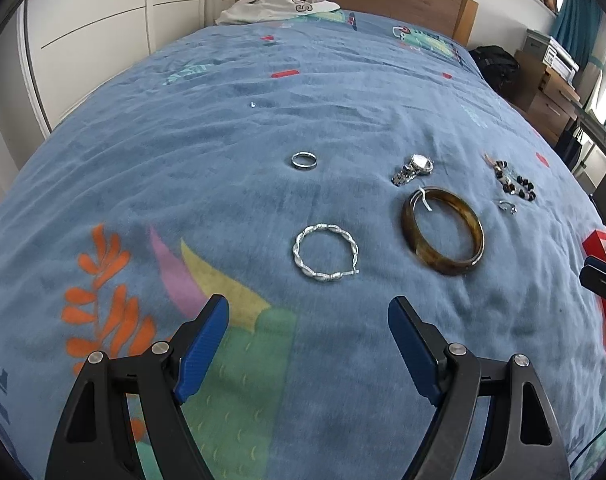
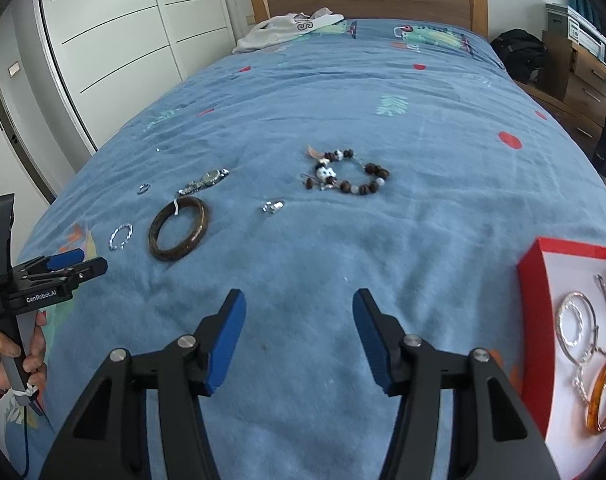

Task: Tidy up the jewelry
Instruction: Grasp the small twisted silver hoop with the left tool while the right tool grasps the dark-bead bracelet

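Jaws open; left gripper (image 2: 69, 264) reads "GenRobot.AI".

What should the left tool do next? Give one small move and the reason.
Probably ease the left tool forward and down over the twisted silver hoop. Its jaws stand open and empty, the hoop lies straight ahead as the nearest loose piece on the blue bedspread, and the red box already holds similar rings.

Empty, wide-spread left claw (image 1: 307, 312) above blue bedspread (image 1: 223, 128), just short of twisted silver bracelet (image 1: 325, 251).
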Demonstrator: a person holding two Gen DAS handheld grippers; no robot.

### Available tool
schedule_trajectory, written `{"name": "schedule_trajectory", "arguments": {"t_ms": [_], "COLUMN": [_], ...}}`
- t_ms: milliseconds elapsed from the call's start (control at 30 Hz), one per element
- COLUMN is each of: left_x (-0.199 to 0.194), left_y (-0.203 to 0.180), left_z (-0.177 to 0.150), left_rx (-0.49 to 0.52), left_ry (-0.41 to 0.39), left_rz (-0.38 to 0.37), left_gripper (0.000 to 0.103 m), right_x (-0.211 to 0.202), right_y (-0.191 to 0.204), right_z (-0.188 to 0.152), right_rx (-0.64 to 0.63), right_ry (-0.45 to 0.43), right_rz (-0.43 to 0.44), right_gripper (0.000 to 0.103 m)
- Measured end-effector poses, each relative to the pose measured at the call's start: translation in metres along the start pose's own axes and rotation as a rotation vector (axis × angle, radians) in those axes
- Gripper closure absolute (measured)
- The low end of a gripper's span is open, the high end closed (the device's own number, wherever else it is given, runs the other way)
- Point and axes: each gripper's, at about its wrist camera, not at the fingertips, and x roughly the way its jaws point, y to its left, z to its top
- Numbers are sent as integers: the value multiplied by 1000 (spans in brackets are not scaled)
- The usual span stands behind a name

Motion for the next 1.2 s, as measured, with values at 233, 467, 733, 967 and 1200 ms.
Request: {"name": "schedule_trajectory", "arguments": {"t_ms": [233,467,733,967,1200], "left_x": [6,12,18,27,32], "left_y": [0,0,-1,-1,-1], "left_z": [4,5,8,14,14], "left_rx": [-1,-7,-9,-8,-6], "left_ry": [-2,2,-3,-3,-5], "left_rz": [3,1,-1,3,7], "left_gripper": [22,22,22,22,22], "right_x": [6,11,16,27,43], "right_y": [-1,-4,-5,-1,4], "right_z": [6,7,9,18,28], "right_rx": [-1,1,4,-2,-2], "right_ry": [-6,-5,-7,-14,-18], "right_rz": [0,0,4,13,27], "right_gripper": [49,49,49,49,49]}}
